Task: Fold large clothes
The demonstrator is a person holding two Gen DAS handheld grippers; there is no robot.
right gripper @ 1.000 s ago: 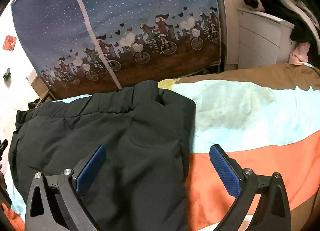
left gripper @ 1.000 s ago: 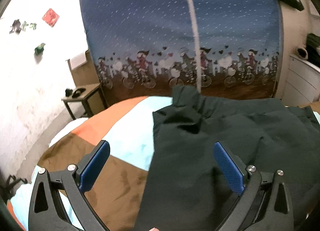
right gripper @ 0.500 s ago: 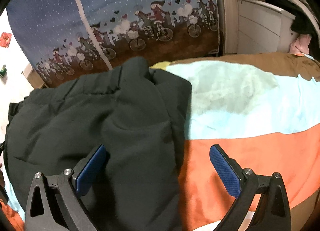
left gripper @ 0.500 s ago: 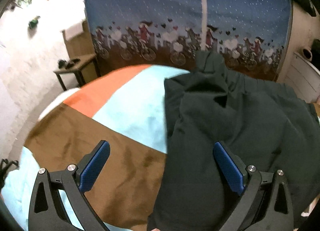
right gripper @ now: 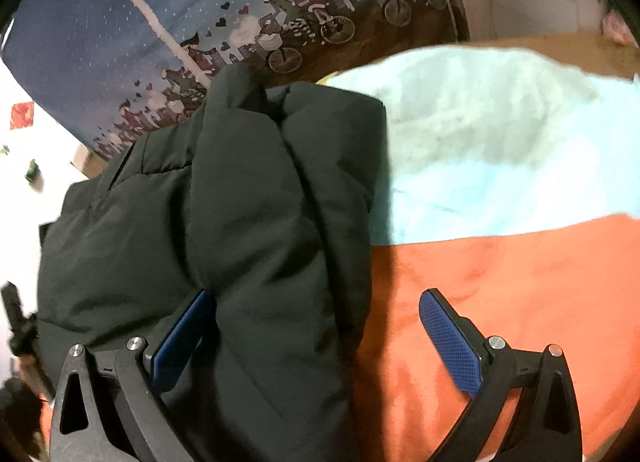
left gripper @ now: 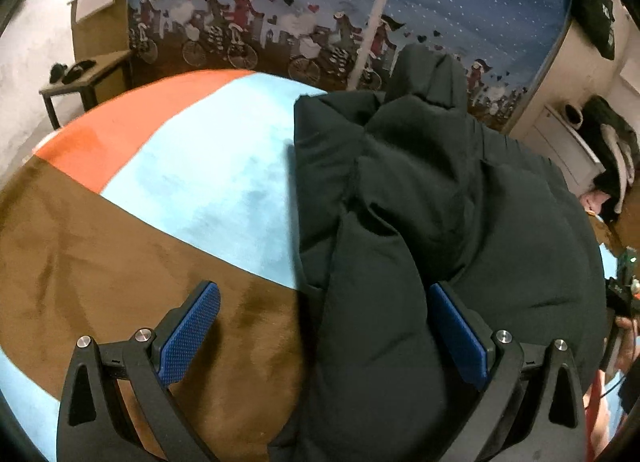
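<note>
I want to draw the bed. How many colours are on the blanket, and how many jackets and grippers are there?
Blanket colours: 3 (orange, light blue, brown)
Jacket: 1, black
Grippers: 2, left gripper and right gripper
Total things: 4

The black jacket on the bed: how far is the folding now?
Done: the black jacket lies bunched in thick layers on the striped blanket. In hand: the open left gripper and open right gripper each straddle one edge, gripping nothing. Left: closing, folding over, flattening.
</note>
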